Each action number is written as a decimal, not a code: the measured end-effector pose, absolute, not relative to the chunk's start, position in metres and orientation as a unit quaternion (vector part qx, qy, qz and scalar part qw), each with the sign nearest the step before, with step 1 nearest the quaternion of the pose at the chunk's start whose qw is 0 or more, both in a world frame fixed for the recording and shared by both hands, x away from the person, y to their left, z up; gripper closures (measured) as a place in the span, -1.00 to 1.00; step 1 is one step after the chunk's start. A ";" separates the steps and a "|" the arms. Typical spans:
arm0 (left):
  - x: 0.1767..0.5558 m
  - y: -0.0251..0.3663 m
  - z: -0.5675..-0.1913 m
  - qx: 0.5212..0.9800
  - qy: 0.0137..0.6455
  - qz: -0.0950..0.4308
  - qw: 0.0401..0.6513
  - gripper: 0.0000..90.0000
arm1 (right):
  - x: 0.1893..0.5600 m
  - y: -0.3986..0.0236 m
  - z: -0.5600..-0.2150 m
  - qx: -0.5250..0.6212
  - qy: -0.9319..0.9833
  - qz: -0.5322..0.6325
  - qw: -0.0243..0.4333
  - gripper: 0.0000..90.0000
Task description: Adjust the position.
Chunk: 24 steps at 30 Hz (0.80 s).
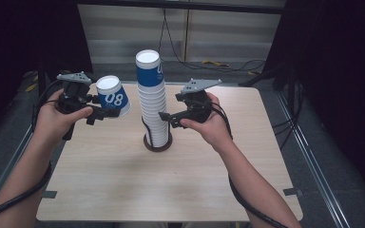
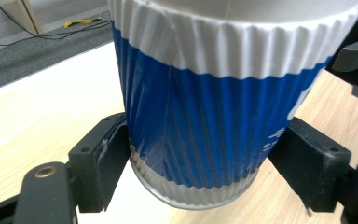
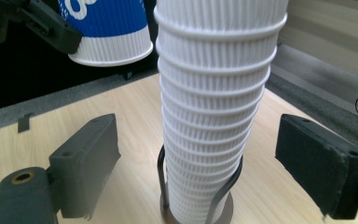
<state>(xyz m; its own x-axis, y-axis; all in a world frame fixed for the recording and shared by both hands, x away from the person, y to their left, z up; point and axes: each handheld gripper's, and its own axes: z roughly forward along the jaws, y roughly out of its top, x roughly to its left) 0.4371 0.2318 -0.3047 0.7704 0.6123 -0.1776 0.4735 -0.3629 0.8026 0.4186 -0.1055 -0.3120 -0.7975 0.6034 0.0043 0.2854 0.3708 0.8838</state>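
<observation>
One blue cup [image 1: 112,95] sits clamped in your left gripper [image 1: 96,114], upside down, held in the air left of the stack. Your right gripper [image 3: 198,163] has its jaws wide apart around the cup stack [image 1: 153,102], not touching. Steady the stack low near the holder [image 1: 158,142], then bring the cup over, keeping it level.

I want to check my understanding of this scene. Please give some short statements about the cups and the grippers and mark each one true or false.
1. The left gripper holds a blue-and-white cup. True.
2. The right gripper is clamped on the cup stack. False: its jaws stand open, apart from the stack.
3. The stack stands in a holder on the table. True.
4. The held cup rests on the table. False: it is in the air.
</observation>
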 end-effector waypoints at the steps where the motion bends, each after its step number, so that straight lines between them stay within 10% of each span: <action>1: 0.437 0.232 -0.306 0.825 0.327 0.076 0.455 -0.51 | 0.418 -0.106 -0.313 0.272 0.813 0.488 0.162 -0.71; 24: 0.422 0.218 -0.337 0.859 0.300 0.060 0.412 -0.51 | 0.410 -0.124 -0.331 0.271 0.824 0.473 0.153 -0.71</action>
